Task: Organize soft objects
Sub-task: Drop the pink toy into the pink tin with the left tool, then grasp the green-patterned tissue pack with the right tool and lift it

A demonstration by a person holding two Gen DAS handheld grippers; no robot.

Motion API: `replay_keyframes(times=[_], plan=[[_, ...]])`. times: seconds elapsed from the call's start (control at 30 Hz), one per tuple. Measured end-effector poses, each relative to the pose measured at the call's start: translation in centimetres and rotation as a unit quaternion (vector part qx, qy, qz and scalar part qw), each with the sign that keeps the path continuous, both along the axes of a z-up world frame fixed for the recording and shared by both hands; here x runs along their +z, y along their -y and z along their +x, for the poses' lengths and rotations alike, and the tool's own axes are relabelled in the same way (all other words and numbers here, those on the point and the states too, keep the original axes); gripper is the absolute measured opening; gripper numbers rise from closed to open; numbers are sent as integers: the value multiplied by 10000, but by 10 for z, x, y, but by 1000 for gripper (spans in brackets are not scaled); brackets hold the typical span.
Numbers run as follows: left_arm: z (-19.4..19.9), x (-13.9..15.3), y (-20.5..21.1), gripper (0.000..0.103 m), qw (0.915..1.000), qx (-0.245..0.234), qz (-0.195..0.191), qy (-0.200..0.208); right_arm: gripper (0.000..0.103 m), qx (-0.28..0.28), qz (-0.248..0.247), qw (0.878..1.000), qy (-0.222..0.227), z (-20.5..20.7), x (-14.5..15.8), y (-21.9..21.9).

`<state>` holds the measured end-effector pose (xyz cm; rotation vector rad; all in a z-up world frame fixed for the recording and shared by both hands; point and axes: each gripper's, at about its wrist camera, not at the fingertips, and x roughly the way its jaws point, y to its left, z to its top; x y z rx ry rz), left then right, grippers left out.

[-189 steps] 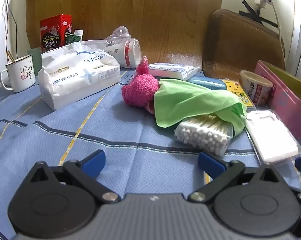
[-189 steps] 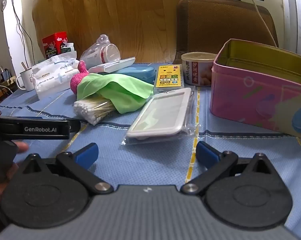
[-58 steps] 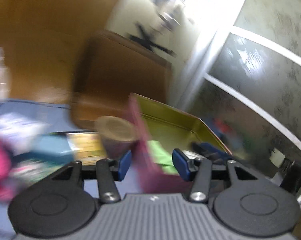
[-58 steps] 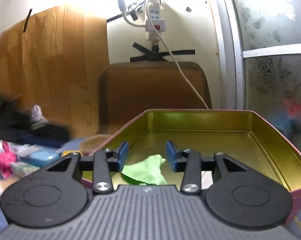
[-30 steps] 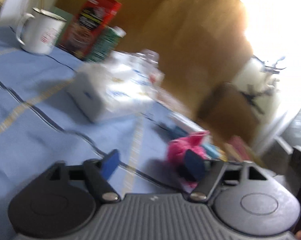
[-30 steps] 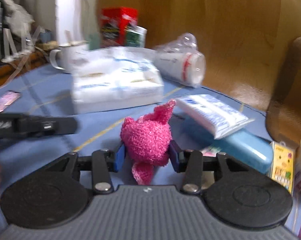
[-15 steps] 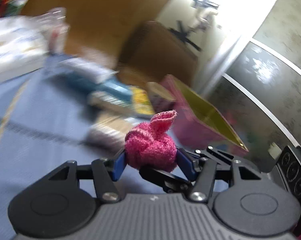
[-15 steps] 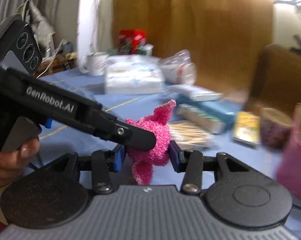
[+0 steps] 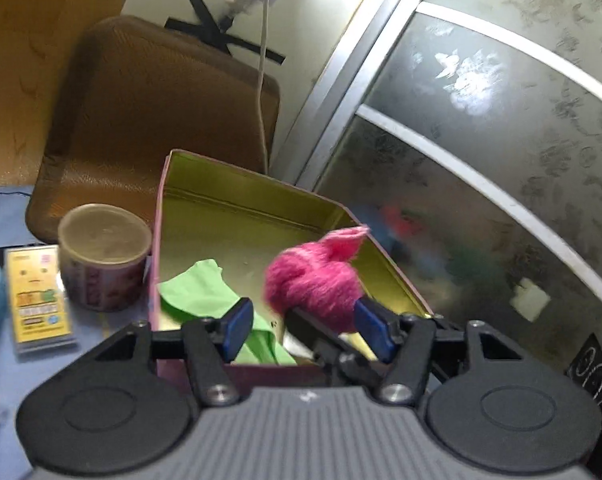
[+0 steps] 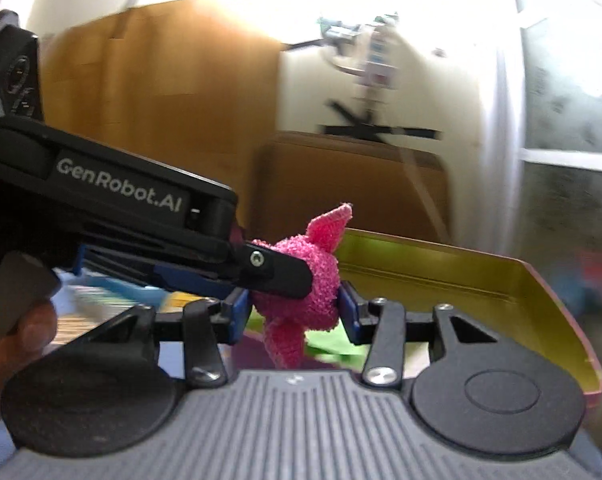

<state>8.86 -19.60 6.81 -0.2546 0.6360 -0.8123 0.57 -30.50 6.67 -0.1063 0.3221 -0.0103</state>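
A fuzzy pink toy (image 9: 313, 284) hangs over the near end of the pink tin box (image 9: 261, 208), whose gold inside holds a green cloth (image 9: 197, 292). My right gripper (image 10: 293, 314) is shut on the pink toy (image 10: 301, 280), with both blue pads pressed into its sides. My left gripper (image 9: 305, 328) reaches in from the left and its jaws are opening. The toy is between them and leans on the right pad, while the left pad stands apart. In the right wrist view a black left gripper finger (image 10: 273, 276) lies across the toy, above the tin (image 10: 461, 276).
A round paper tub (image 9: 105, 256) and a yellow card pack (image 9: 37, 296) sit on the blue cloth left of the tin. A brown chair back (image 9: 161, 120) stands behind. A glass door (image 9: 481, 160) and a hanging cord (image 9: 263, 80) are at the right.
Both grippers have swung to the right with the pink toy, from above the cluttered table to over the tin. The left gripper's left pad now stands off the toy.
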Motion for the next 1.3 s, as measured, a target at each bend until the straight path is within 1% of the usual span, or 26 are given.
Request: replay_keyframes(times=[0.07,0.1,0.13,0.2,0.27,0.4,0.47,0.57,0.67,0.73,0.8,0.87,0.9,0.93,0.97,1.0,1.03,1.07,1.1,1.17,1.23,1.27,1.3], plan=[[1,-3,8,59,10000,34,38,5,51,-355,-35,9994,-9,7,-4,17],[-1,-5,7,59,10000,58,28,11,57,-506,-42,9987,-27,10,-6,24],[-2,-5,6,61,10000,63,2,29,65,-599,-47,9982,-52,13,-8,29],[-9,-5,-4,62,9999,100,-7,120,71,-781,-70,9969,-16,12,-11,38],[-16,-2,-21,63,9996,124,-66,253,71,-835,35,9965,46,10,-10,44],[-45,-6,-76,64,9981,315,-181,503,70,-873,522,9944,278,-5,-5,44],[-56,-10,-112,66,9964,600,-200,560,70,-757,661,9940,427,-10,-1,37],[-66,-21,-169,67,9892,1345,-155,568,69,-281,847,9949,465,-10,7,19],[-65,-36,-221,67,9749,2201,-85,337,66,527,1043,9930,170,-3,10,-15],[-62,-46,-245,66,9626,2697,40,262,60,1056,1124,9879,-185,8,6,-44],[-60,-56,-264,66,9545,2979,-8,154,60,1462,1145,9810,-559,22,-1,-72],[-56,-68,-278,66,9506,3099,-194,-30,60,1822,1186,9714,-950,38,-10,-99],[-55,-74,-283,65,9487,3145,-299,-150,60,1879,1225,9680,-1122,47,-16,-111],[-49,-76,-288,64,9475,3144,-481,-332,62,1906,1271,9648,-1291,57,-22,-119],[-49,-76,-293,67,9472,3123,-665,-293,63,1926,1353,9610,-1453,67,-26,-125],[-49,-77,-296,68,9462,3142,-735,-246,69,1927,1474,9561,-1642,77,-31,-130],[-48,-78,-296,68,9458,3152,-743,-248,80,1891,1582,9519,-1821,87,-36,-135],[-48,-78,-295,68,9460,3149,-713,-275,84,1839,1642,9494,-1947,95,-40,-138],[-47,-78,-294,68,9467,3135,-678,-280,85,1768,1666,9488,-2019,101,-45,-142],[-49,-77,-291,69,9483,3111,-590,-199,85,1699,1653,9478,-2132,109,-53,-150],[-51,-76,-286,70,9504,3068,-489,-122,74,1763,1644,9456,-2186,117,-59,-155],[-52,-76,-284,70,9509,3059,-460,-89,71,1801,1636,9467,-2113,115,-58,-156],[-54,-76,-283,70,9512,3051,-447,-63,65,1821,1635,9476,-2052,110,-56,-155]])
